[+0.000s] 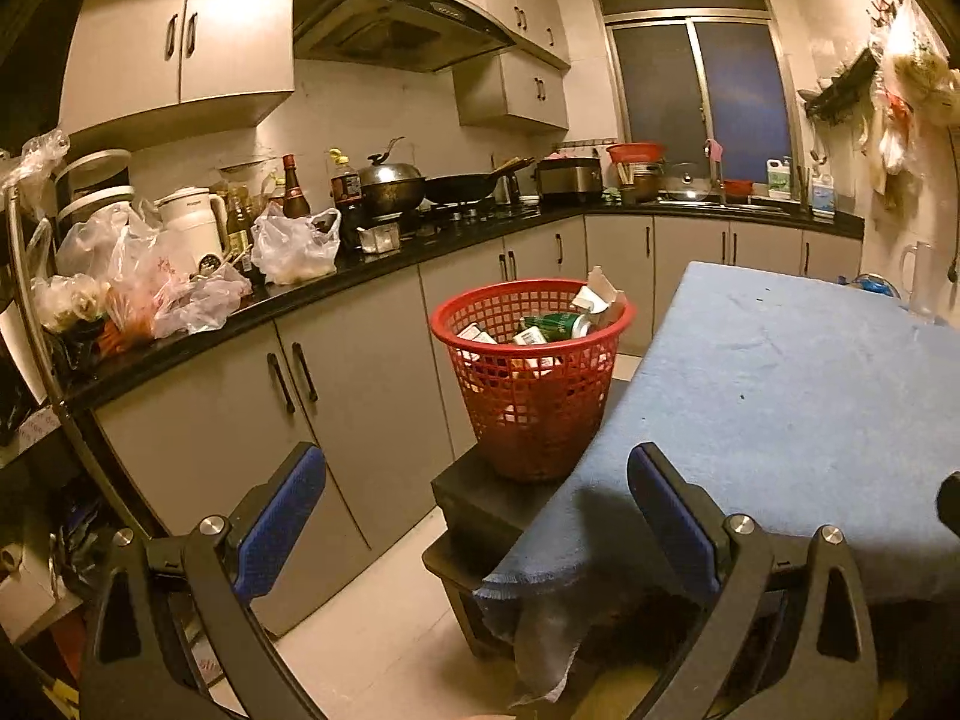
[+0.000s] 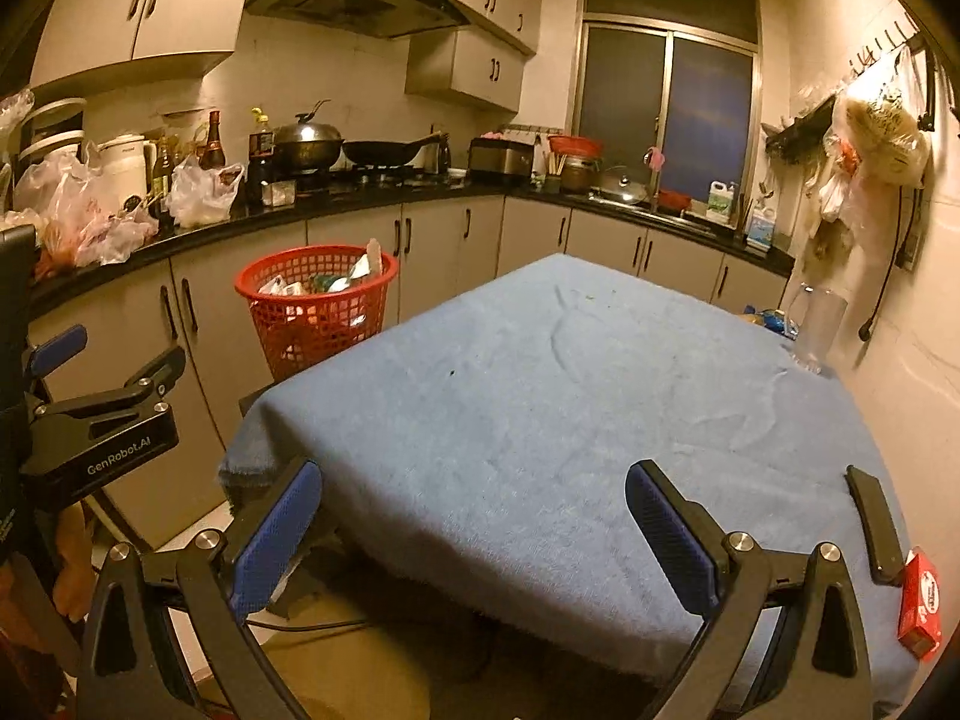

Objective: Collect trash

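Blue-clothed table (image 2: 540,396) beneath both tools (image 1: 474,516) (image 2: 471,522), seemingly level, wide apart.

Left black gripper with blue-padded fingers (image 1: 477,516): jaws spread wide, empty. Right black gripper with blue-padded fingers (image 2: 474,516): likewise spread, empty, level.

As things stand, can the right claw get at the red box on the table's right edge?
Probably yes. The right claw is open and empty, and the red box lies just to its right on the blue cloth. Only a black flat object sits between them, slightly farther back.
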{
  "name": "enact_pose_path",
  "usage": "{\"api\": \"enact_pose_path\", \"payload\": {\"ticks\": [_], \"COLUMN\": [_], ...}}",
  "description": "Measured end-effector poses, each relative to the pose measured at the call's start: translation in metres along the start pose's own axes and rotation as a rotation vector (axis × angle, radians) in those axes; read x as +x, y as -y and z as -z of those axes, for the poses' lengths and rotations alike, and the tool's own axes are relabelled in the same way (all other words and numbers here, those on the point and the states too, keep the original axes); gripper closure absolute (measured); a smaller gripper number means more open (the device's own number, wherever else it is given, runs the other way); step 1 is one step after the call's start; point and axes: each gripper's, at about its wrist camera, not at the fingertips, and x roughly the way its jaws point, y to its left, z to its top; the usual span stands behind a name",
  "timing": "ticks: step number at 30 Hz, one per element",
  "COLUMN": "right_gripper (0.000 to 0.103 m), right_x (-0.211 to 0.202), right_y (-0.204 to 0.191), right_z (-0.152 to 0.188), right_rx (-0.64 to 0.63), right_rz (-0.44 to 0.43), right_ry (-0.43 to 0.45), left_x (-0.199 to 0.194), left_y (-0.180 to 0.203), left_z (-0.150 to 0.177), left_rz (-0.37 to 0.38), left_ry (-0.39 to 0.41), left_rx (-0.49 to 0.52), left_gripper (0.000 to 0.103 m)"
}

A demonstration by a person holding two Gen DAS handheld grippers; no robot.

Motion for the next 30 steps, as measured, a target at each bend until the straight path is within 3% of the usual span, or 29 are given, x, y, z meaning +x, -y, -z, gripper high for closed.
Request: {"api": "enact_pose_path", "payload": {"ticks": [30], "right_gripper": [0.000], "right_x": [-0.0002], "right_y": [0.0005], "right_z": [0.0002], "right_rx": [0.018], "right_rz": [0.004], "right_ry": [-0.006], "left_x": [-0.0008], "left_y": [0.0029], "left_z": [-0.0005], "left_rz": [0.015], "left_ry": [-0.008], "left_rx": [-0.005], "left_gripper": [0.003]}}
